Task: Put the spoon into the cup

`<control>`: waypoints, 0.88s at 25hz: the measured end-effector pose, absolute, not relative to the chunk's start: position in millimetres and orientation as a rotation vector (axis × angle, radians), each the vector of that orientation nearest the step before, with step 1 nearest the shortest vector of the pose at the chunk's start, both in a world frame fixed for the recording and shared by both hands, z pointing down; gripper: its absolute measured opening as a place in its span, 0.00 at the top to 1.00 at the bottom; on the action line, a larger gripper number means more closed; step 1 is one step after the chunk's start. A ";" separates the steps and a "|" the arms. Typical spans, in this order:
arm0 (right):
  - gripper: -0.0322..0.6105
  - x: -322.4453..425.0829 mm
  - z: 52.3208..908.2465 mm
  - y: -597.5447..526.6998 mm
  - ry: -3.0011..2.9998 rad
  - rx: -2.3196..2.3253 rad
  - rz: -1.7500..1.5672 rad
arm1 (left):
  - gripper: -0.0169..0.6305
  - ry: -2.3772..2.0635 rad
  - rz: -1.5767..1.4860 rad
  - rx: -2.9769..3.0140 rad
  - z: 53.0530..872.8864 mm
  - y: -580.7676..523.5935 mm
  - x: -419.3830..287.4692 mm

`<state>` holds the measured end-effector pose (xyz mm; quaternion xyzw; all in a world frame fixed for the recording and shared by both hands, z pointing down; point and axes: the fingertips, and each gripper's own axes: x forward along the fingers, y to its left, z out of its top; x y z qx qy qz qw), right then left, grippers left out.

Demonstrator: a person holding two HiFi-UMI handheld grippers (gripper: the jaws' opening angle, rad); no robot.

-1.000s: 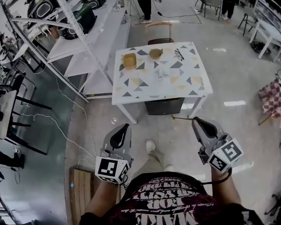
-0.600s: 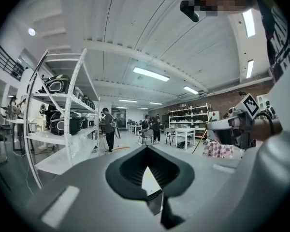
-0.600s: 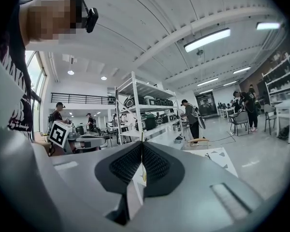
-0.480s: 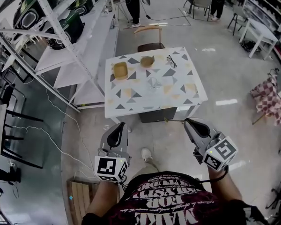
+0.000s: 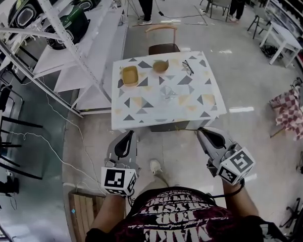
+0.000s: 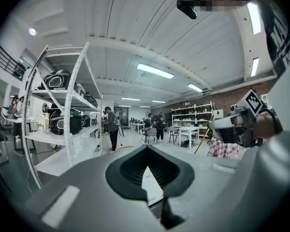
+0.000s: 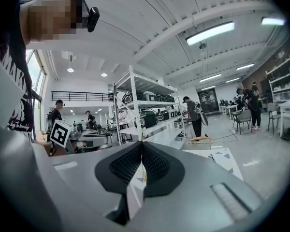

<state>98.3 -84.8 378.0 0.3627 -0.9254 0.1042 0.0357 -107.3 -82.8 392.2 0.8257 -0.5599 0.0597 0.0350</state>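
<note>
Spoon [image 5: 189, 130] clenched in right tool [image 5: 200, 131], sticking out sideways, left tool [image 5: 131, 133] closed empty, cup [image 5: 166, 91] well ahead on table [image 5: 141, 111]

Table [image 5: 202, 110]: shifts lower-left in frame.
Left gripper [image 5: 127, 135]: tip closer to table edge.
Right gripper [image 5: 200, 131]: tip just below table edge.

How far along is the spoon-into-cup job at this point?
Done: the right gripper is shut on the spoon. In hand: the person stands short of the table, carrying it. Left: reach the clear cup on the table and drop the spoon in; the left gripper is shut and empty.
</note>
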 end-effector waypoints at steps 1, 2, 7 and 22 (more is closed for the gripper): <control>0.90 97.1 381.1 -87.5 -2.839 1.112 0.332 | 0.97 -1.719 0.192 2.536 393.9 -85.2 -108.5; 0.89 95.9 383.3 -90.5 -2.835 1.111 0.341 | 0.97 -1.719 0.199 2.531 395.5 -87.6 -110.6; 0.89 88.3 385.1 -108.1 -2.826 1.105 0.353 | 0.97 -1.726 0.203 2.496 400.9 -107.2 -122.8; 0.89 87.3 388.6 -167.5 -2.756 1.217 0.382 | 0.97 -1.599 0.184 2.582 403.0 -187.7 -113.5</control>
